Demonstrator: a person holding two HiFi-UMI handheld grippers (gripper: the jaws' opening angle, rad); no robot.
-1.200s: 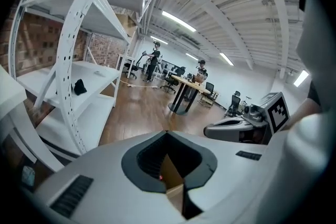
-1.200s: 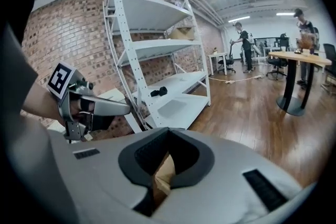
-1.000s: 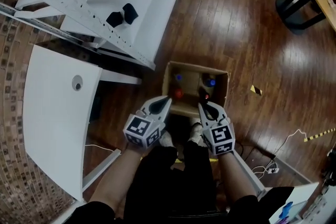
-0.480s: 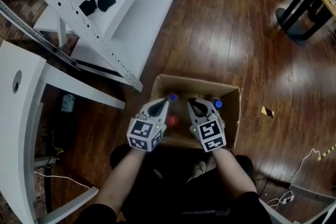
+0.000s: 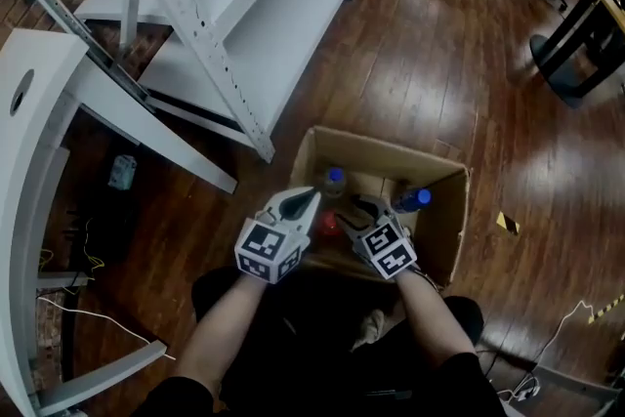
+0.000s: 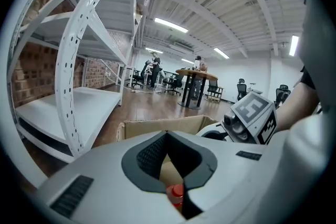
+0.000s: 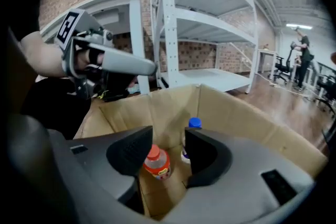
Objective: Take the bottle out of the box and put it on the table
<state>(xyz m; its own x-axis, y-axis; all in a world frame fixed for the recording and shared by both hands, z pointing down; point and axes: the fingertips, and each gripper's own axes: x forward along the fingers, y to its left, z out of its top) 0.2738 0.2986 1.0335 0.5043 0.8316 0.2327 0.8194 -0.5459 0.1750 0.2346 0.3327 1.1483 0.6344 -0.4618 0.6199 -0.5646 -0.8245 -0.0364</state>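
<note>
Both forearms reach down toward the box [image 5: 389, 150]. The left gripper [image 5: 311, 197] keeps its fingers pressed together. The right gripper [image 7: 169, 140] fingers, just opening, stand spread with the red-capped bottle [image 7: 156, 163] below their gap, untouched.

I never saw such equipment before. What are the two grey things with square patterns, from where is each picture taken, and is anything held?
No robot is here. A person holds a tool in each hand: the left hand-held gripper and the right hand-held gripper, each with two jaws and a patterned cube. One picture is from a camera on the person's head, looking down; the other two are from cameras riding on each hand-held gripper. On the wooden floor stands an open cardboard box with bottles: a red-capped bottle, a blue-capped bottle and a second blue-capped bottle. The left jaws are together. The right jaws have just been opening; the red-capped bottle shows between them, lower down, untouched. Nothing is held.
</note>
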